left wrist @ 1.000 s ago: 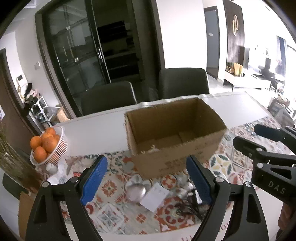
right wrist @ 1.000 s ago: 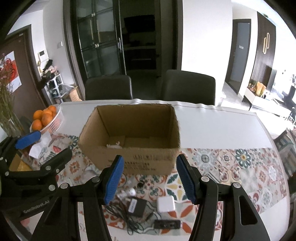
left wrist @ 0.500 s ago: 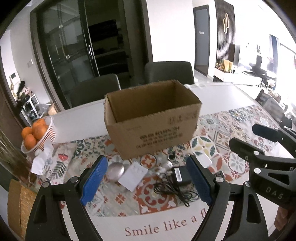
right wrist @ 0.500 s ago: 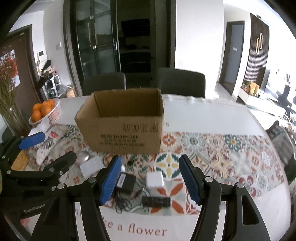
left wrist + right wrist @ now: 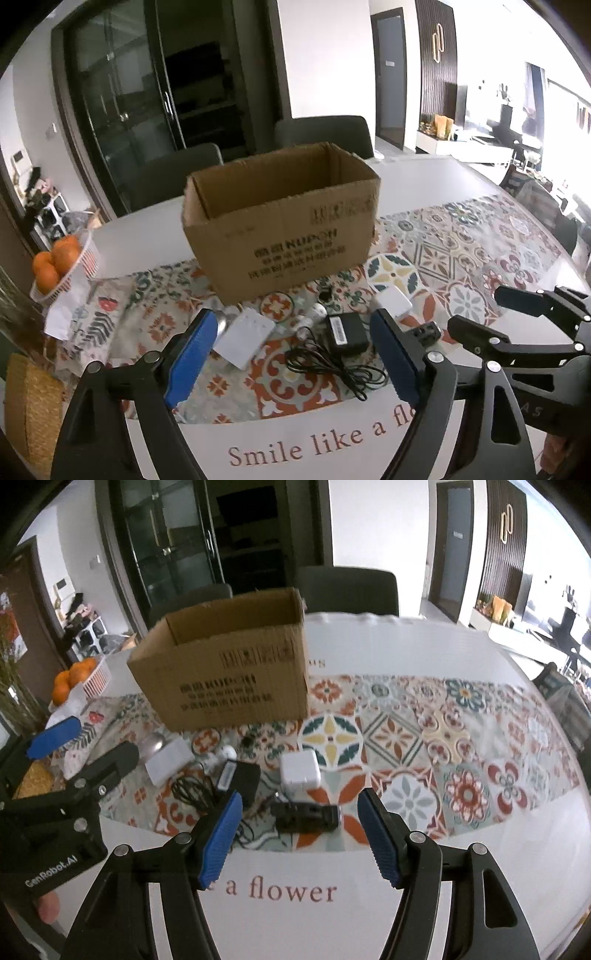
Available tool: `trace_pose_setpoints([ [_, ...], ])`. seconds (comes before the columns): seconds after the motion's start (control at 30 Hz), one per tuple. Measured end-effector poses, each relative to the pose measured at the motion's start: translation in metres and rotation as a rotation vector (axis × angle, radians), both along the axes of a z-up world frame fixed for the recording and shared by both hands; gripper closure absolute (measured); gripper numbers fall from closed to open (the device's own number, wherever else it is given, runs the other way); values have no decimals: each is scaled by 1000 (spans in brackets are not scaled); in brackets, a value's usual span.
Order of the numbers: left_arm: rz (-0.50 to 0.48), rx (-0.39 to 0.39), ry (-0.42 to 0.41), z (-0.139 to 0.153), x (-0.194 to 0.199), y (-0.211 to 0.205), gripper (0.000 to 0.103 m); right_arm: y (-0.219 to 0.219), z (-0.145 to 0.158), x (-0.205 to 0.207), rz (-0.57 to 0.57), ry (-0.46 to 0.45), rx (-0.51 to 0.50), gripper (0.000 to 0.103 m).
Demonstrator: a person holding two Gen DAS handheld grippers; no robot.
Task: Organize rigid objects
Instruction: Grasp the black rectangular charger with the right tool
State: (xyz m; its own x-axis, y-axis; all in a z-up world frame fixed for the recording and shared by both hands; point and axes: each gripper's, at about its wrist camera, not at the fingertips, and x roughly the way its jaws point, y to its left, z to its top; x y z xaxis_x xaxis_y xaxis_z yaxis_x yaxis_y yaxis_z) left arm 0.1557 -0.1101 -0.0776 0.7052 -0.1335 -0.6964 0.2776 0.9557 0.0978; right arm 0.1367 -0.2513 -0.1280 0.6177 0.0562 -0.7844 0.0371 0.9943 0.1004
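An open cardboard box (image 5: 284,218) (image 5: 229,672) stands on the patterned table runner. In front of it lie a white flat box (image 5: 245,338) (image 5: 168,758), a black power adapter (image 5: 347,332) (image 5: 242,779) with a tangled cable (image 5: 332,365), a white cube charger (image 5: 395,301) (image 5: 300,770), a small black device (image 5: 306,816), a silver round object (image 5: 151,744) and a small bulb (image 5: 227,753). My left gripper (image 5: 291,354) is open and empty above the adapter and white box. My right gripper (image 5: 301,834) is open and empty, just in front of the small black device.
A white basket of oranges (image 5: 55,258) (image 5: 79,674) sits at the left by crumpled paper (image 5: 70,302). A woven item (image 5: 29,402) lies at the left table edge. Dark chairs (image 5: 325,133) stand behind the table. The table's near strip carries printed text (image 5: 306,443).
Both grippers have pulled back and lowered from above the box toward the table's near edge. The box interior is out of sight and the small objects lie between the fingers.
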Motion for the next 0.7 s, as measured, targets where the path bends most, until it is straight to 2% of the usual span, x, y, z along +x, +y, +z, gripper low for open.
trace_pose_setpoints([
  [0.27,-63,-38,7,-25,-4,-5,21,-2,-32,-5,-8,41,32,37],
  [0.5,-120,-11,0,-43,-3,-14,21,-1,-55,-8,12,23,34,37],
  [0.7,-165,-36,8,-55,6,-19,22,3,-66,-7,35,-19,7,31],
])
